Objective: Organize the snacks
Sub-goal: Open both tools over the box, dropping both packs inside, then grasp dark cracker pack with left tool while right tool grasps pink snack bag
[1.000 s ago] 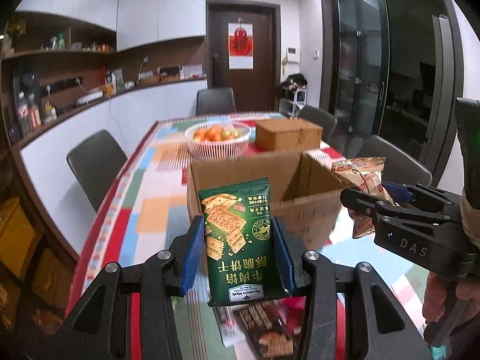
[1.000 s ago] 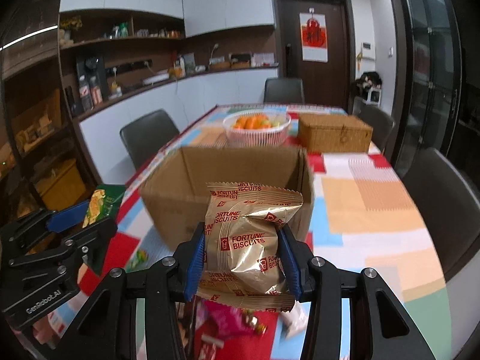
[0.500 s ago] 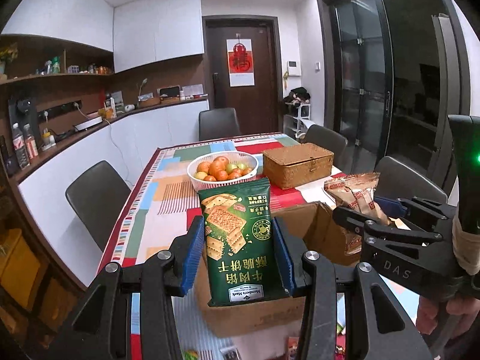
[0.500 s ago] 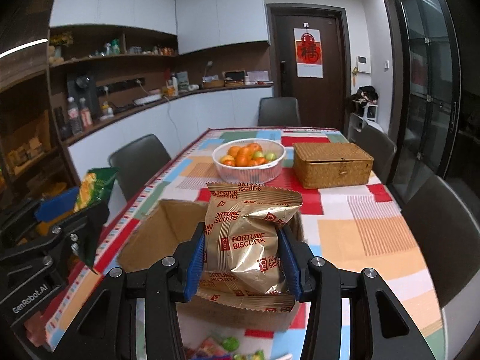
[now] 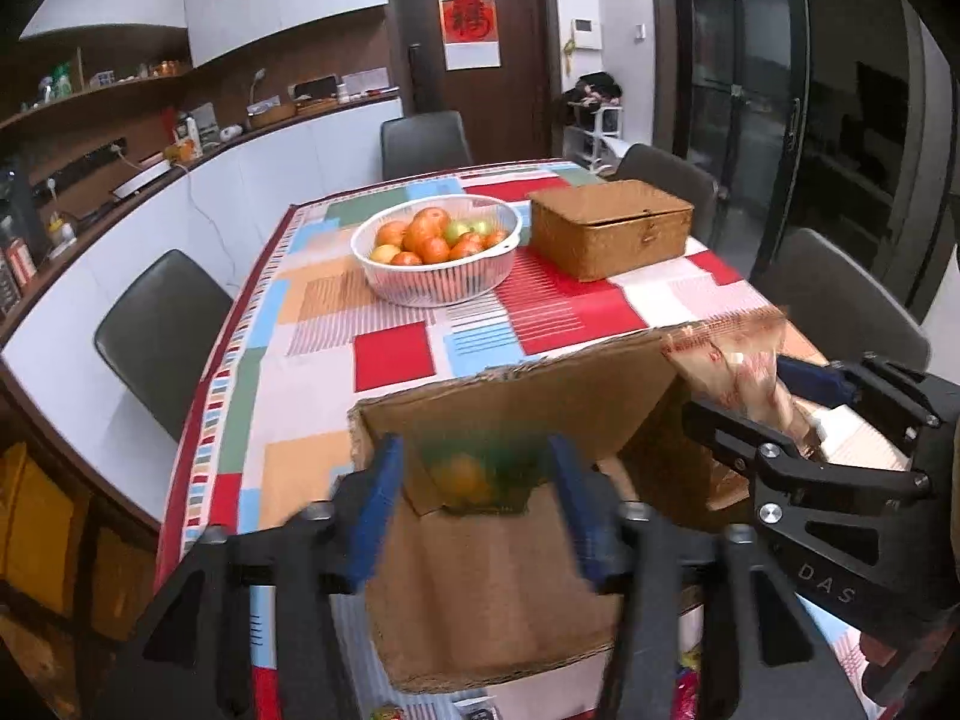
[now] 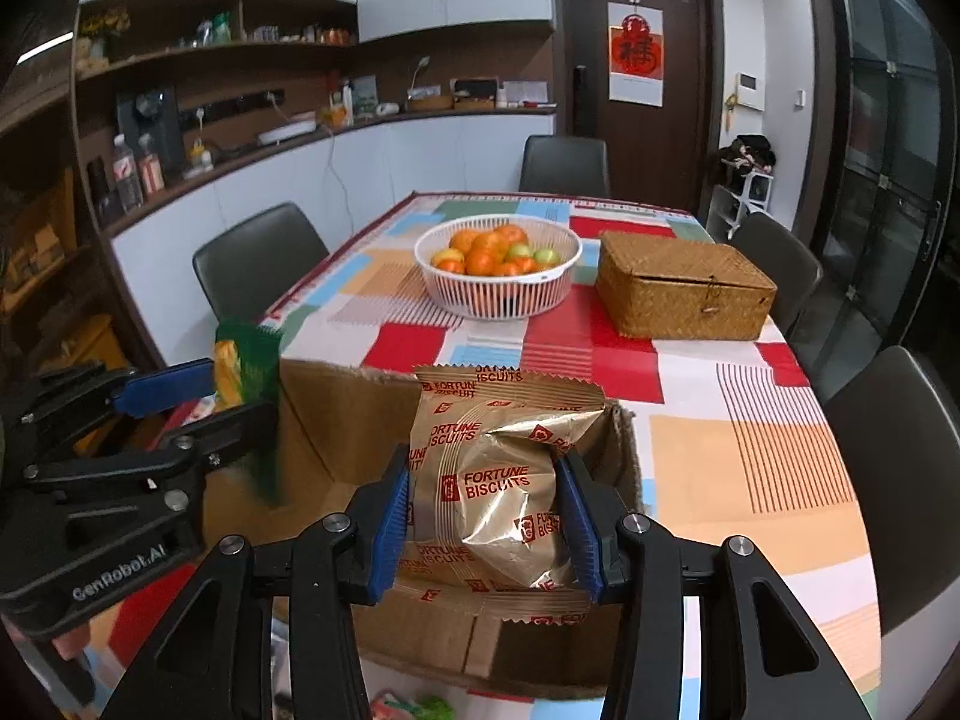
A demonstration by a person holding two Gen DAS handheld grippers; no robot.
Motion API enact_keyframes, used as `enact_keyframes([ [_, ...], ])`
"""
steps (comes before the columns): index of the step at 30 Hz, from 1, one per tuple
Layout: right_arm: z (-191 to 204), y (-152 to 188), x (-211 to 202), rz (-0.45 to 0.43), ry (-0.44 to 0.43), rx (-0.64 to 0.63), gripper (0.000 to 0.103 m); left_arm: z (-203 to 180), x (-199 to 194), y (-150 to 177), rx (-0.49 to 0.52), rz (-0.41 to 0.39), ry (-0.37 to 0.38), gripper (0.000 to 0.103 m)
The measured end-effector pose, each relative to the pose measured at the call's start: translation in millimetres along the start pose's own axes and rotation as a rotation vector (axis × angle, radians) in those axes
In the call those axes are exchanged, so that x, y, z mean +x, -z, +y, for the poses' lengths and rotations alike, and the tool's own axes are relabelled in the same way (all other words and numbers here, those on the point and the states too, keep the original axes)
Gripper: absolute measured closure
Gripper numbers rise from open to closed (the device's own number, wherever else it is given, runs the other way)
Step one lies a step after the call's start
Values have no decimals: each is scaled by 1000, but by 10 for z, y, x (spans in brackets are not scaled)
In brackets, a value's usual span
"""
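An open cardboard box (image 5: pixel 510 534) sits at the near end of the table; it also shows in the right wrist view (image 6: pixel 342 438). My left gripper (image 5: pixel 480 498) is open over the box. The green cracker pack (image 5: pixel 480 468) is a blur between its fingers, dropping into the box; in the right wrist view the green pack (image 6: pixel 249 372) is a streak beside the left gripper (image 6: pixel 180 414). My right gripper (image 6: pixel 486 516) is shut on a gold Fortune Biscuits pack (image 6: pixel 498 480), held over the box's right part. The right gripper (image 5: pixel 804 420) and the gold pack (image 5: pixel 738 366) show in the left wrist view.
A white basket of oranges (image 6: pixel 498 273) and a lidded wicker box (image 6: pixel 684 288) stand further back on the patchwork tablecloth (image 6: pixel 750 420). Loose snack packs (image 6: pixel 408 708) lie in front of the box. Dark chairs (image 5: pixel 162 324) surround the table.
Both grippers moved forward and down over the box. The left gripper opened and let go of the green cracker pack, which is falling. The right gripper still holds the gold pack.
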State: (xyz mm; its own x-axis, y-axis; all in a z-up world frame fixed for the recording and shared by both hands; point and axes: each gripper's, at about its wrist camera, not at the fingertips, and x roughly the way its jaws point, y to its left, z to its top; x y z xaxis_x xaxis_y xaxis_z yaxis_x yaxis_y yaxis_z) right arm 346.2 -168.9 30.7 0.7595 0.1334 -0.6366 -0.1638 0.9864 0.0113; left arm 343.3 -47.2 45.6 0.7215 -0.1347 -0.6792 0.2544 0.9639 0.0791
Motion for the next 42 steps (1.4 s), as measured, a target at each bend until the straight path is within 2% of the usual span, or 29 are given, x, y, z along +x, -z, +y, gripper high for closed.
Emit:
enact_keyframes([
  [1, -1, 11, 25, 8, 12, -6, 44, 6, -36, 31, -3, -11, -7, 33],
  [3, -26, 51, 4, -3, 37, 9, 36, 15, -129, 91, -10, -25, -16, 33],
  [6, -61, 105, -105, -19, 46, 25, 36, 46, -310, 200, -31, -48, 2, 31],
  [8, -64, 131, -205, -34, 36, 26, 36, 50, -437, 271, -33, -70, -6, 26],
  [12, -21, 239, -455, -78, 31, 2, 36, 3, -701, 438, -31, -114, -6, 25],
  [20, 143, 492, -873, -134, 9, -62, 36, -39, -1083, 736, -48, -138, 7, 23],
  [31, 303, 936, -1062, -74, -43, -108, 36, -173, -1232, 1204, -44, -70, 26, 23],
  [42, 401, 1393, -992, 51, -54, -163, 36, -268, -1015, 1689, -37, 78, 84, 23],
])
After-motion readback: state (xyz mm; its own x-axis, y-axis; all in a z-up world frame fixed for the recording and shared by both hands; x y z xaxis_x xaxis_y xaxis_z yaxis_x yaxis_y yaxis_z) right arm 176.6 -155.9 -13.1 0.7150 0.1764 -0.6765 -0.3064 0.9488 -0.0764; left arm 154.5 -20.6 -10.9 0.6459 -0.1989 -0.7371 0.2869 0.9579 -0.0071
